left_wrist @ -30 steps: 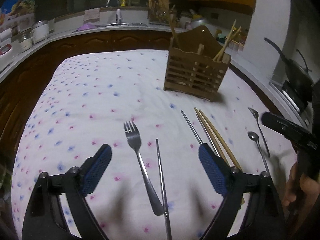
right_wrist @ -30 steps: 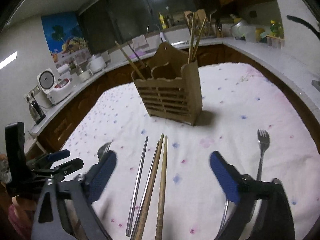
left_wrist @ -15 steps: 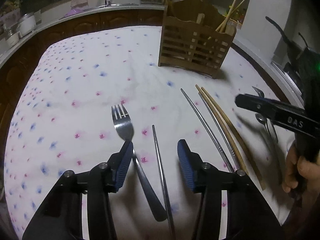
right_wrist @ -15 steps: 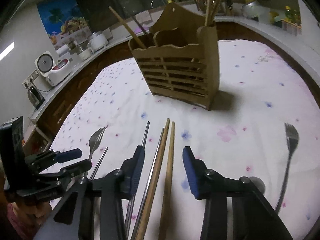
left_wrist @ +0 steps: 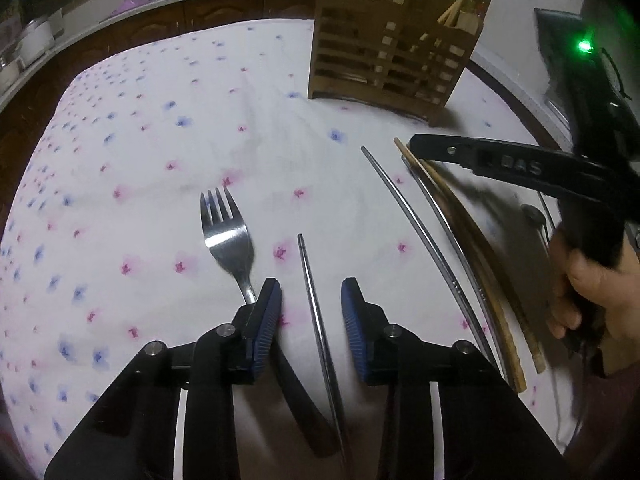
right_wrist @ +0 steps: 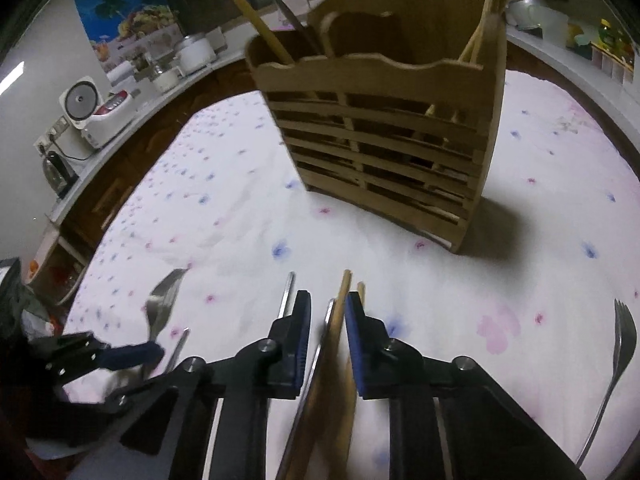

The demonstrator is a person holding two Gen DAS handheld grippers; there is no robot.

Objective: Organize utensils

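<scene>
Steel chopstick lies on the cloth between the pads of the left gripper, which stand apart on either side without touching it; the fork sits just beside, at ten o'clock. To grip well, I judge the jaws should close square on the thin rod alone, clear of the fork's neck. The right gripper, jaws narrowly apart, straddles the wooden chopsticks; whether it already pinches them I cannot tell. The holder stands at twelve o'clock, well apart, some sticks already inside. Lift each level so nothing slips.
</scene>
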